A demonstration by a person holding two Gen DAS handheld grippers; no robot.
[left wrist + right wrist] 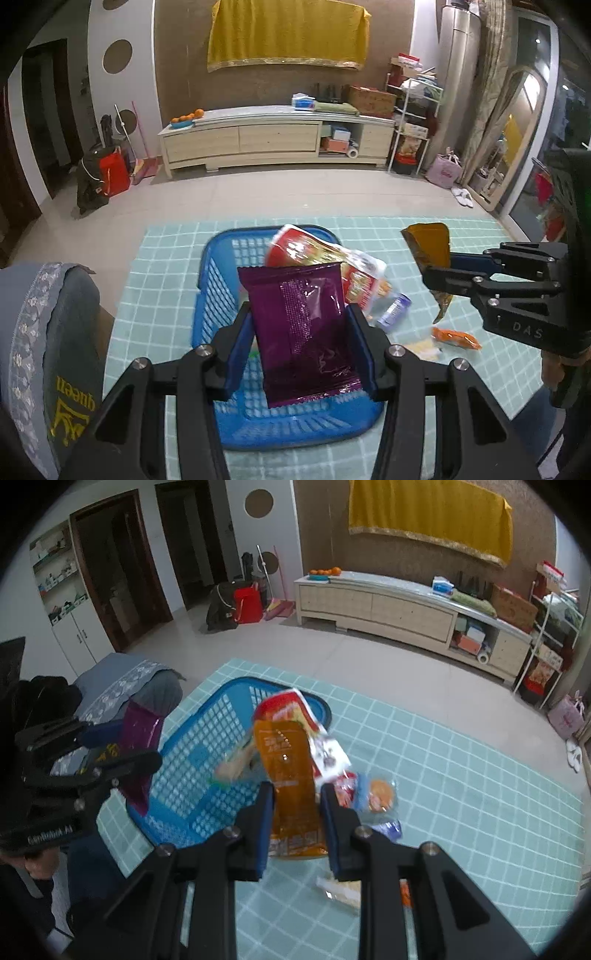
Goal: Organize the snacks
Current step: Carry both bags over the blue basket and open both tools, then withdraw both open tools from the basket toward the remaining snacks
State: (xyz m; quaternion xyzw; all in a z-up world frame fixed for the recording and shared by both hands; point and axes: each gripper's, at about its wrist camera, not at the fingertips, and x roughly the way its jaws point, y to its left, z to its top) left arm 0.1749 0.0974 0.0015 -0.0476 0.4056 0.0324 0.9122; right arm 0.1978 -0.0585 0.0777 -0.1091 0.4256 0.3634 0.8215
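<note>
Purple foil snack packet (306, 332) pinched upright in left gripper (301, 354) — long axis vertical, orange foil pouch (291, 786) likewise upright, clamped by right gripper (297, 812), above blue plastic basket (218, 291).

"DAS": white letters on the right tongs (436, 275), right of frame. "queen": yellow, upside down, on grey cushion (55, 332), lower left.

Yellow cloth (288, 35), oranges (187, 117), mirror (515, 133)
</note>
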